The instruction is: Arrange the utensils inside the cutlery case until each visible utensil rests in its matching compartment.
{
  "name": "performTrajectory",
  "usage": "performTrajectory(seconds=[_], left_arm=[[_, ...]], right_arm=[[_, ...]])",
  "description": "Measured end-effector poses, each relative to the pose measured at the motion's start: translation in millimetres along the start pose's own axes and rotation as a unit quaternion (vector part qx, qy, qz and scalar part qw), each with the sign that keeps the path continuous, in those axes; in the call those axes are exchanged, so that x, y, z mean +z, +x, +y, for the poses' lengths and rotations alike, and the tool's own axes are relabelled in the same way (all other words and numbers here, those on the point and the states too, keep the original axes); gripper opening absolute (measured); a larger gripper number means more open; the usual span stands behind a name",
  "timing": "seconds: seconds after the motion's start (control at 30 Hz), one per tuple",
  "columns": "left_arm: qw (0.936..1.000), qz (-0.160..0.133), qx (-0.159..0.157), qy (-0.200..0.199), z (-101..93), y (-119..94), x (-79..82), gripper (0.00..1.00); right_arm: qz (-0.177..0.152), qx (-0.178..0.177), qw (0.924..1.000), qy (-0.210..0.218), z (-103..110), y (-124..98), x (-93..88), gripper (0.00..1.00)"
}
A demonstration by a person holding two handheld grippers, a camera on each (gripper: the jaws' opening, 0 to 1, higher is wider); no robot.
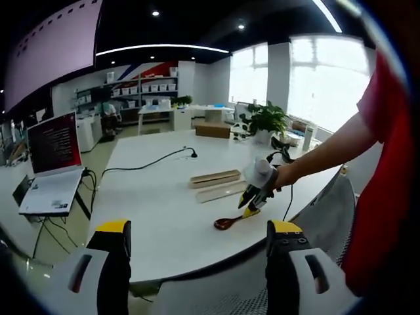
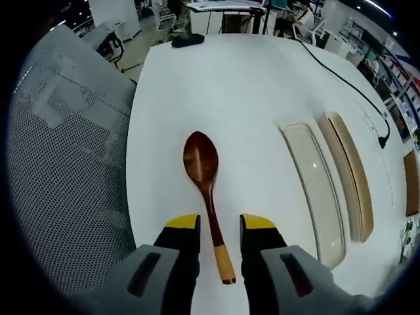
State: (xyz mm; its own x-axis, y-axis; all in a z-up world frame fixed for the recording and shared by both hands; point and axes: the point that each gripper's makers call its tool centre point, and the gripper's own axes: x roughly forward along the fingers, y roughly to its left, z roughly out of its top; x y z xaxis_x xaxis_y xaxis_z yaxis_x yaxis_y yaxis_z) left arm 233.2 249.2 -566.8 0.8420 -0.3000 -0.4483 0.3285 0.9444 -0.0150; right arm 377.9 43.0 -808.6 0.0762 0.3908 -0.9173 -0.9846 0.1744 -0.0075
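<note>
We find a white table point(image 1: 164, 216) carrying an open cutlery case point(image 2: 321, 190) in two long halves, with a dark wooden spoon point(image 2: 205, 177) lying flat just beside it, outside any compartment. In the left gripper view, an outstretched forearm brings the right gripper point(image 1: 251, 200) down over the spoon's handle. The right gripper's jaws straddle the handle without closing on it; the left gripper point(image 1: 199, 236) hangs above the near table edge, jaws apart and holding nothing.
</note>
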Motion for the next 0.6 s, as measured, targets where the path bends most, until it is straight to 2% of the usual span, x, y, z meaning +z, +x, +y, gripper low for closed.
performTrajectory(seconds=[0.13, 0.27, 0.6], left_arm=[[1.0000, 0.002, 0.006, -0.006, 2.2, -2.9, -5.0, 0.87], [0.9999, 0.005, 0.011, -0.009, 4.4, -4.5, -8.1, 0.86], [0.9999, 0.005, 0.009, -0.008, 3.4, -1.6, -7.9, 0.86]], right_arm=[[0.008, 0.006, 0.9999, -0.009, 2.9, 4.9, -1.7, 0.20], [0.012, 0.010, 0.9998, -0.010, 4.8, 5.2, -2.6, 0.13], [0.020, 0.012, 0.9996, -0.014, 4.5, 7.1, -9.2, 0.13]])
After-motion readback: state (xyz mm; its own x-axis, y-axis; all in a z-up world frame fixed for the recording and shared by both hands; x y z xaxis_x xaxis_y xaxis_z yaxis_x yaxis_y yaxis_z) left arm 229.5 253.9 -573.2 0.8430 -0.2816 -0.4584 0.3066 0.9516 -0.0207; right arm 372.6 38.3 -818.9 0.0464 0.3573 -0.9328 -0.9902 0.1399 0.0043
